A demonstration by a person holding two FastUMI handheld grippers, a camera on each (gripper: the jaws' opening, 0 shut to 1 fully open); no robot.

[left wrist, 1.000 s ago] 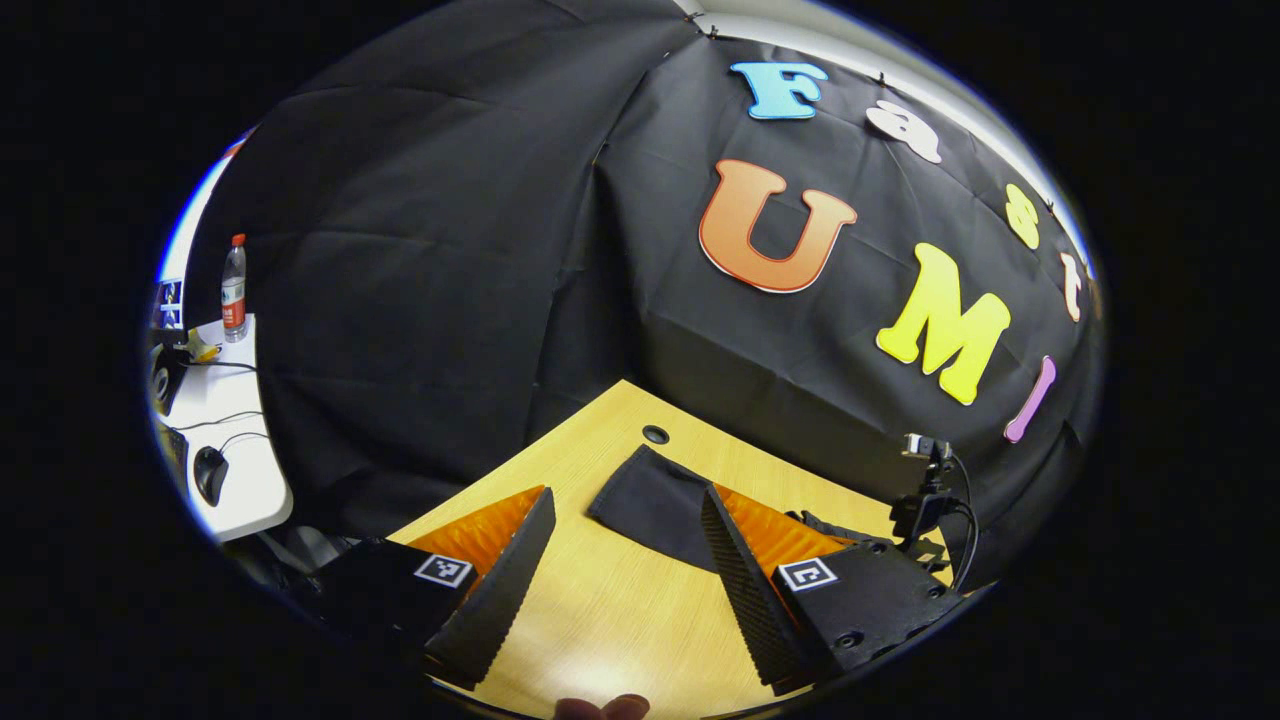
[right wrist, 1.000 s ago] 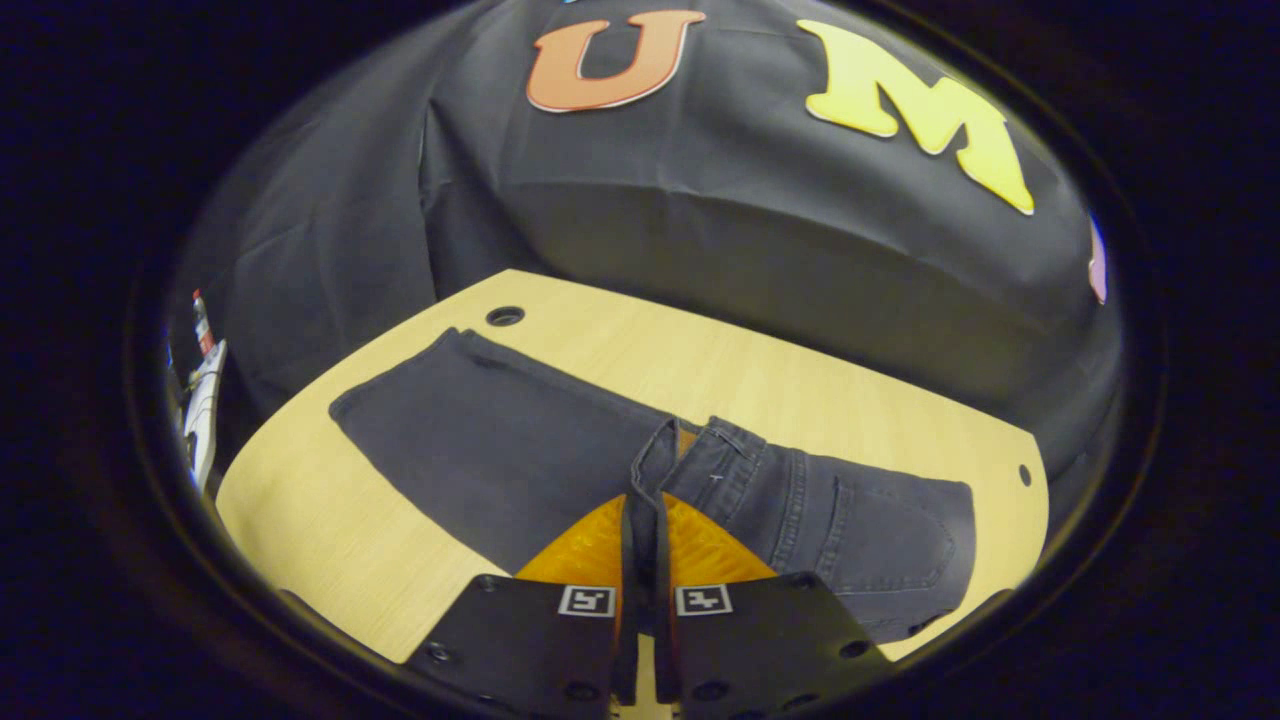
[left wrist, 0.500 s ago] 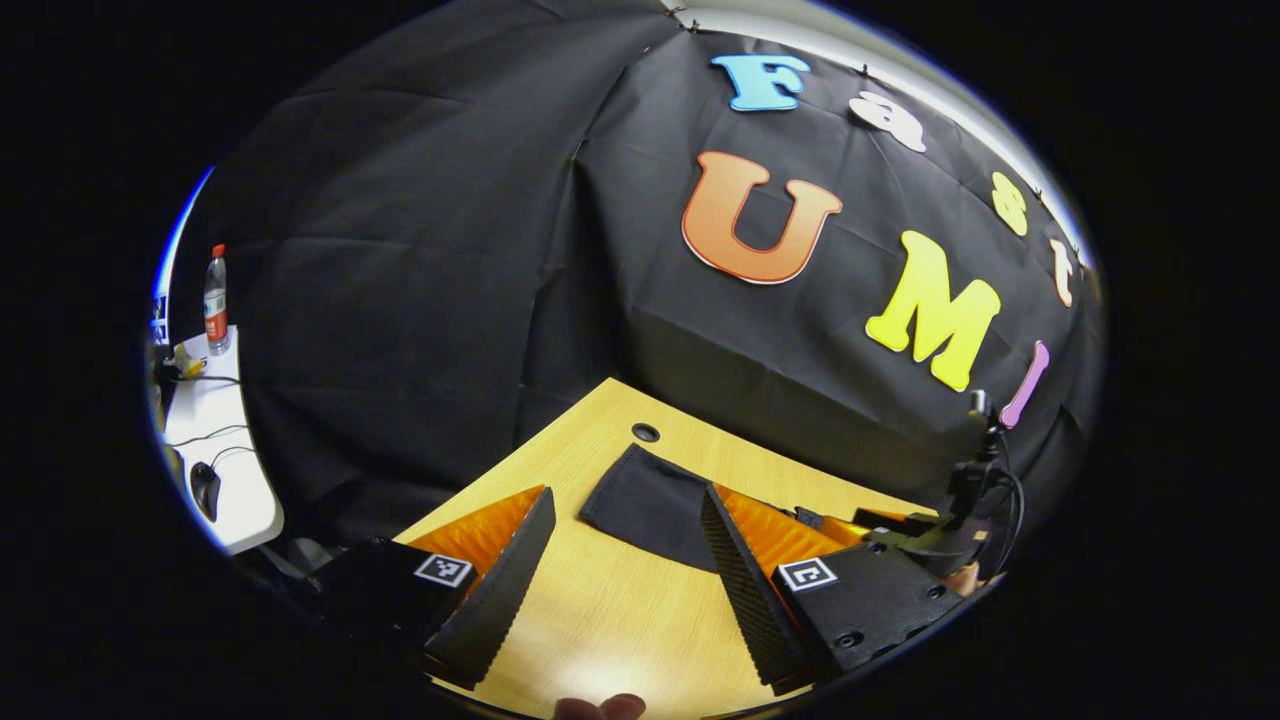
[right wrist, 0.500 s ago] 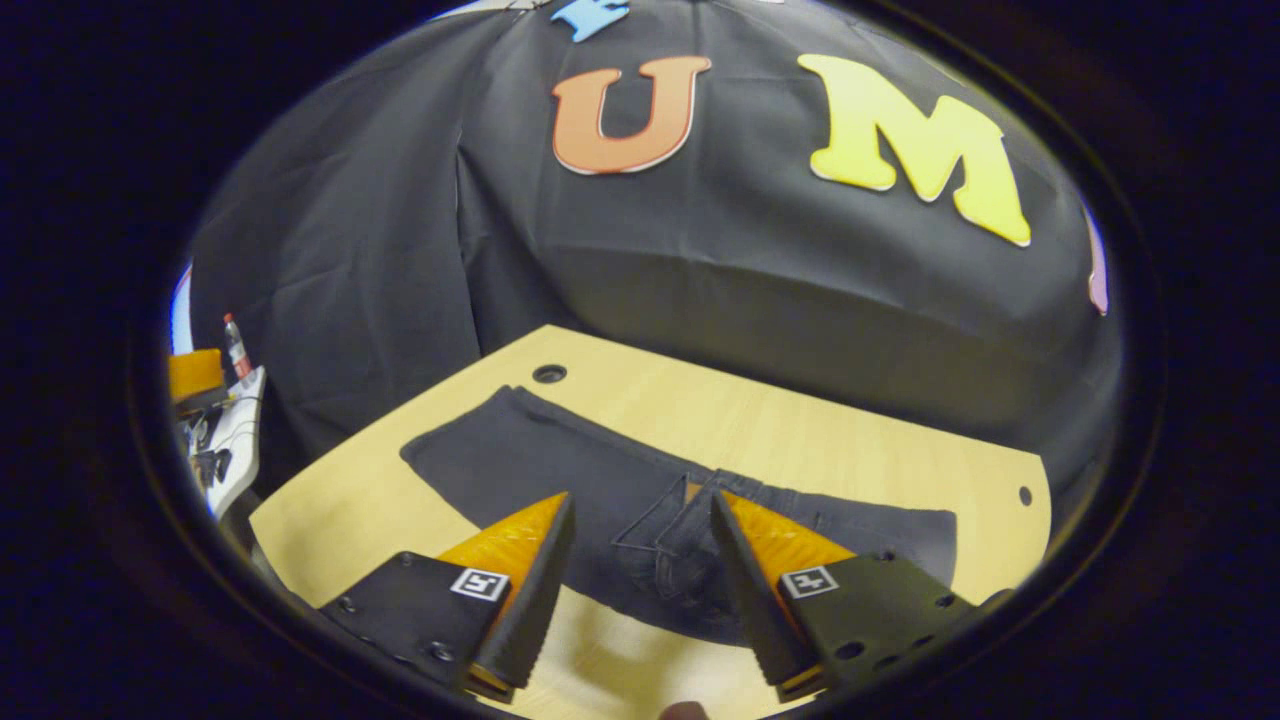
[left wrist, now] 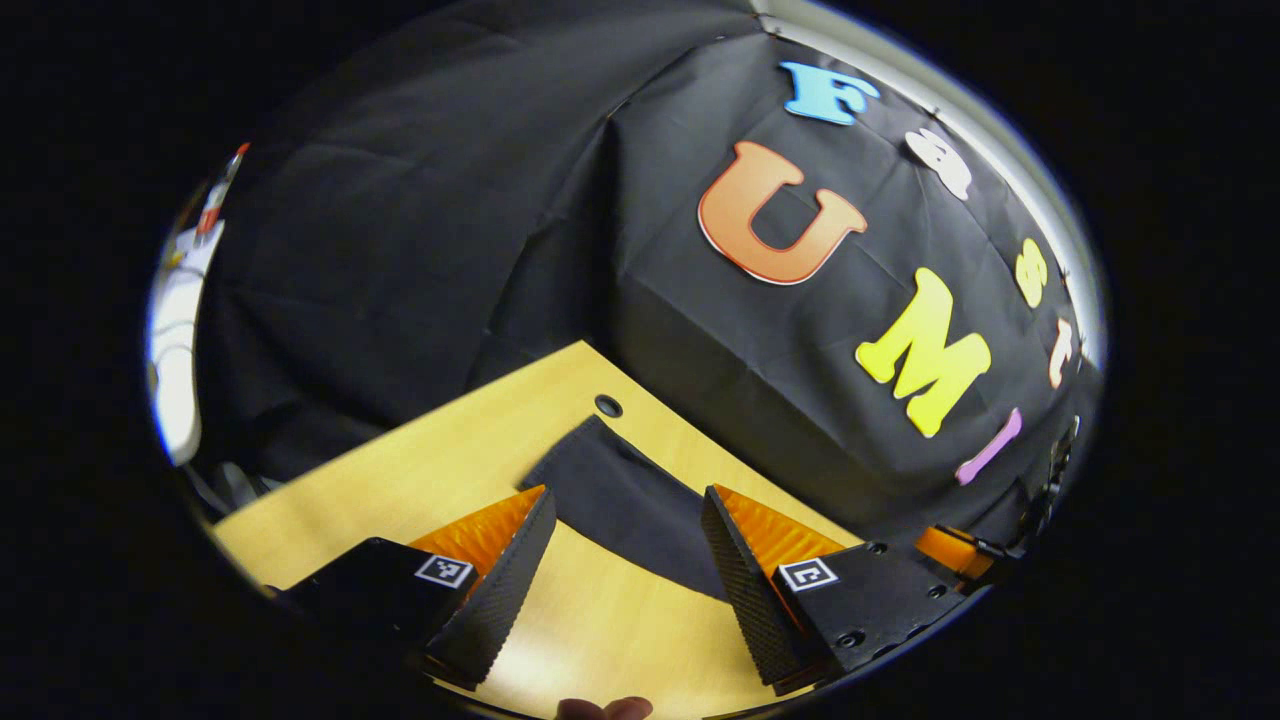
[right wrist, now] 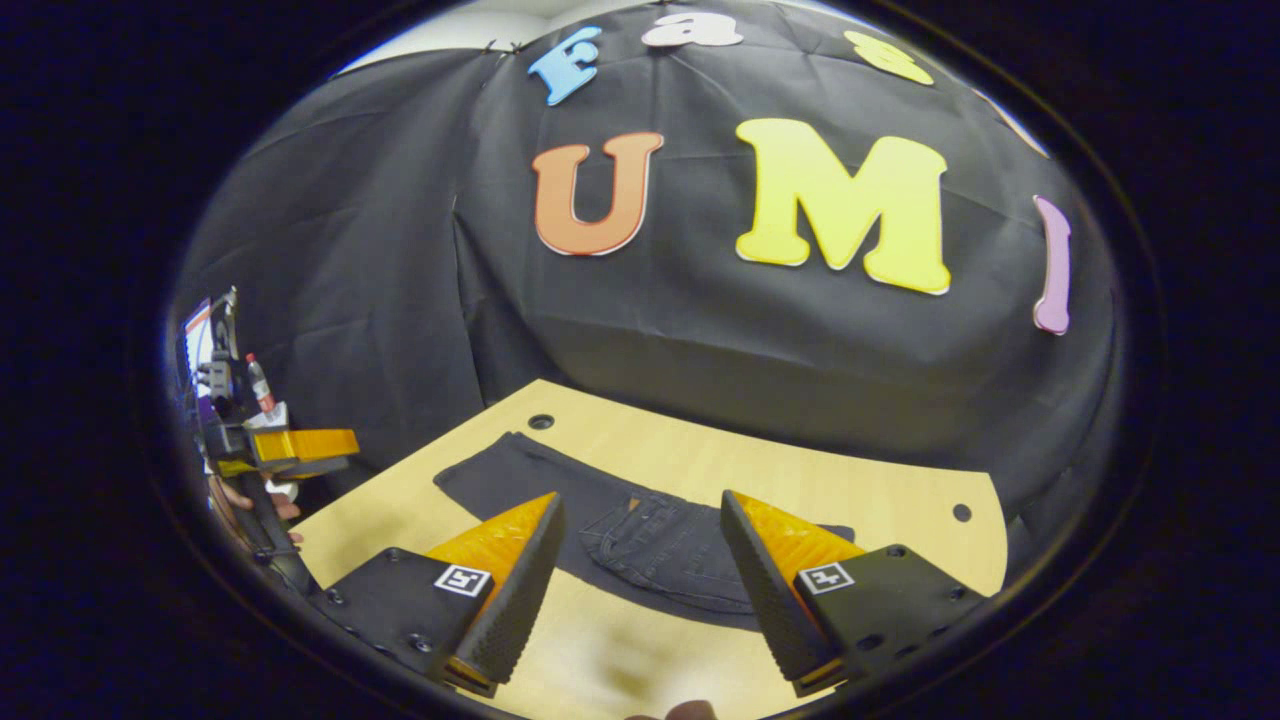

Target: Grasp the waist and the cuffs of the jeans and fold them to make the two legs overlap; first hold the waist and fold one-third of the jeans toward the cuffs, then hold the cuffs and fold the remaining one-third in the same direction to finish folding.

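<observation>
1. One pair of dark jeans (right wrist: 640, 530) lies flat on one light wooden table (right wrist: 800, 470), already folded over itself: the waist and a back pocket lie on top, face up, in the right gripper view.
2. Two grippers are in play. The right gripper (right wrist: 640, 570) has its jaws spread wide and grips nothing; it hangs over the near edge of the jeans, with the pocket area seen between its two fingers.
3. The left gripper (left wrist: 625, 560) is likewise released, its two fingers wide apart over bare table, and the cuff end of the jeans (left wrist: 620, 500) reaches into the gap just beyond them.
4. In the right gripper view the left gripper (right wrist: 290, 448) also shows far off at the left, held by a hand (right wrist: 255, 500) beyond the table's left edge.
5. Two round holes are cut in the table: one (right wrist: 541, 422) at the far left corner just beyond the cuffs, one (right wrist: 961, 512) near the right edge.
6. One bottle (right wrist: 258, 382) stands far left, outside the booth's black cloth wall (right wrist: 400, 300).
</observation>
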